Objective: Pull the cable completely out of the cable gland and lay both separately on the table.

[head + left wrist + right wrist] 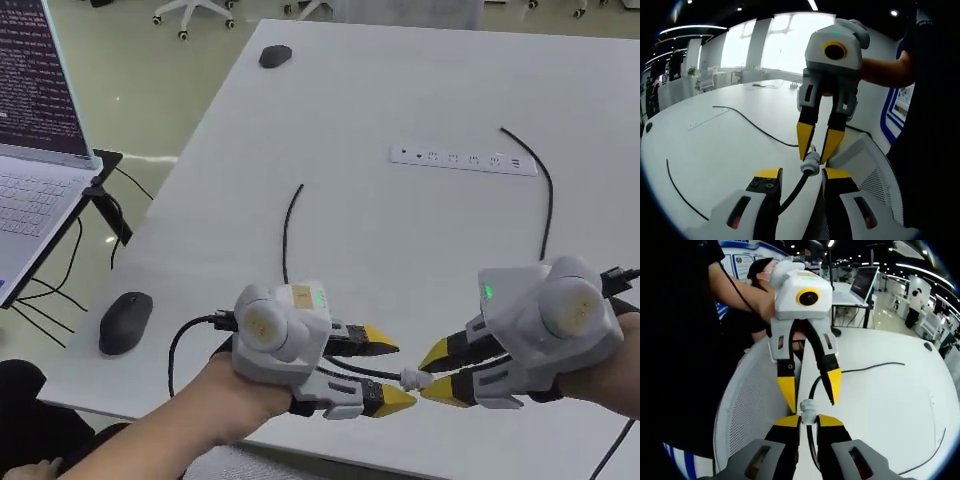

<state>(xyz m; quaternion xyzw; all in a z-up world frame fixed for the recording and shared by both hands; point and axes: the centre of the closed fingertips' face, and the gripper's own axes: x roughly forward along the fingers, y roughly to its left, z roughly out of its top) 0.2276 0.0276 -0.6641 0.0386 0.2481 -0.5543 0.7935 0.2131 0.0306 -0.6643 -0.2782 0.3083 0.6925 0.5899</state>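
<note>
Place: both claws are held over the near edge of the white counter (pixel 400 230), tip to tip, very near each other.
Left claw (pixel 390 370): open. Its two yellow tips stand apart and the gap is much wider than the cable, which passes between them.
Right claw (pixel 432 373): closed on the cable gland. In the right gripper view its yellow tips touch the gland on both sides.
Cable gland (pixel 412 378): small and white, held in the air between the two claws, just above the counter edge. The cable is not out of it yet.
Cable (pixel 370 372): black. It comes out of the gland and runs back through the left claw. In the right gripper view it makes a small bend just beside the gland.
Hands: one hand holds each gripper, and both forearms come in from the bottom of the head view.
Thin black wire (pixel 287 230): lies loose on the counter beyond the left claw, well apart from the gland.
Power strip (pixel 460 160): white, flat on the far part of the counter, with a second black wire (pixel 545 195) curving beside its right end.
Mouse (pixel 126 322): dark, near the left edge of the counter.
Second mouse (pixel 275 56): dark, at the far corner.
Laptop (pixel 30 150): open, left of the counter, with text on the screen.
</note>
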